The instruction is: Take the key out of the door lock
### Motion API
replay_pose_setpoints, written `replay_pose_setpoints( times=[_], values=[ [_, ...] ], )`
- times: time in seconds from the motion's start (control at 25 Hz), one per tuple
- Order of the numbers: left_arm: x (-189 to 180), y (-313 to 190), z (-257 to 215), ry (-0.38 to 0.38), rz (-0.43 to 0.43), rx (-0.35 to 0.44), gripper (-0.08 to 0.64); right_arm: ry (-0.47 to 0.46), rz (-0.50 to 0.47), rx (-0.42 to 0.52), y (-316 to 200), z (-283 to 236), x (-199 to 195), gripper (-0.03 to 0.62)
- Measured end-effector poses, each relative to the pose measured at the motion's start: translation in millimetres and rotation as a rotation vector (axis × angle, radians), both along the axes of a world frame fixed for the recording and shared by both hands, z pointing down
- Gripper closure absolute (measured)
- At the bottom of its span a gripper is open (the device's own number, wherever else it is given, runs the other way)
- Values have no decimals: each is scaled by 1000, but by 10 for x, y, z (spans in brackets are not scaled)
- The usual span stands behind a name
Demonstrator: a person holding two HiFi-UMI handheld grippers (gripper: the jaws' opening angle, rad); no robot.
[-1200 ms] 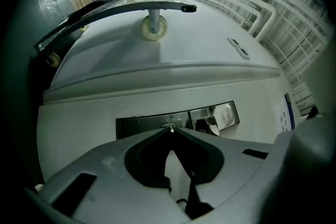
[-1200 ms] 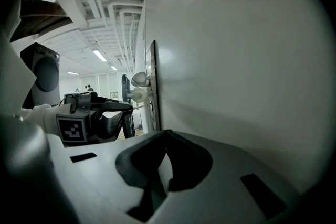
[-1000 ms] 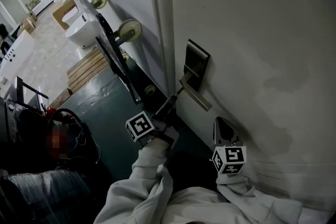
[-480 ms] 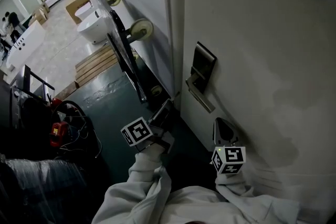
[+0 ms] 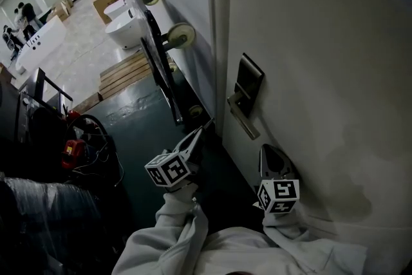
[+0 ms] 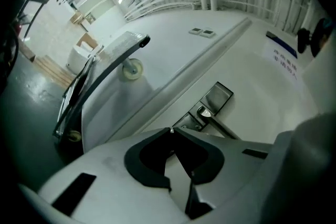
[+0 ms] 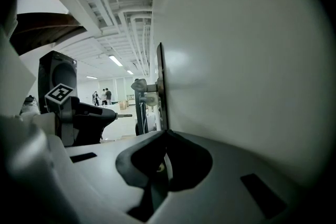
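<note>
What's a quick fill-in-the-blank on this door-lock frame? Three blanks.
1. The left gripper is shut on the ____.
2. In the head view, the right gripper sits close to the white ____, below the lever handle.
3. Open or shut: both grippers' jaws are ____.
Missing: key; door; shut.

My left gripper (image 6: 171, 131) has a smooth, matt grey plastic shell with matt black pads, and my right gripper (image 7: 167, 134) is made the same way. The key (image 7: 124, 115) looks like thin bare metal. The door (image 5: 309, 74) is painted white and smooth, with a soft sheen. Its lock plate (image 5: 248, 82) and handle (image 5: 244, 122) are dark brushed metal, faintly glossy. The floor (image 5: 138, 132) is dark green, coated, slightly shiny and scuffed. The planks (image 5: 119, 74) are raw pale wood. My sleeves (image 5: 187, 235) are soft pale cloth.
</note>
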State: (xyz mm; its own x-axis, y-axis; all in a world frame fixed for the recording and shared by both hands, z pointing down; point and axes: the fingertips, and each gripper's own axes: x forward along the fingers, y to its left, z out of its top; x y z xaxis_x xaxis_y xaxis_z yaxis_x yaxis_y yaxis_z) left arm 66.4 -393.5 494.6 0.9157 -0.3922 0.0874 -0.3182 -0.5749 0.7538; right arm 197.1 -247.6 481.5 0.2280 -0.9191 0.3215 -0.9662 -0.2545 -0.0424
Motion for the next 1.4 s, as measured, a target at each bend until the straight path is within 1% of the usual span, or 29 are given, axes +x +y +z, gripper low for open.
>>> replay_pose_setpoints(
  times=[0.12, 0.36, 0.52, 0.64, 0.72, 0.8, 1.0, 1.24, 1.4],
  values=[
    [-54, 46, -9, -58, -25, 72, 534, 2, -32, 1, -16, -3, -19, 540],
    [-194, 174, -30, -113, -84, 149, 534, -4, -90, 2, -14, -12, -68, 540],
    [-328, 278, -55, -179, -128, 254, 534, -9, -124, 1, -19, 1, -117, 540],
    [-454, 364, -114, -228, -155, 348, 534, -15, -149, -4, -18, 6, -179, 540],
    [-525, 415, -133, -266, -166, 414, 534, -18, -162, -7, -24, 25, -210, 540],
    [-584, 467, -127, -299, -171, 458, 534, -22, -173, -12, -29, 50, -234, 540],
    [-728, 580, -131, -338, -197, 511, 534, -30, -189, -17, -57, 74, -273, 540],
    [-801, 596, -54, -349, -216, 507, 534, -20, -204, -10, -139, 97, -255, 541],
    [-801, 564, -51, -350, -214, 509, 534, -16, -212, -7, -182, 102, -277, 541]
  ],
)
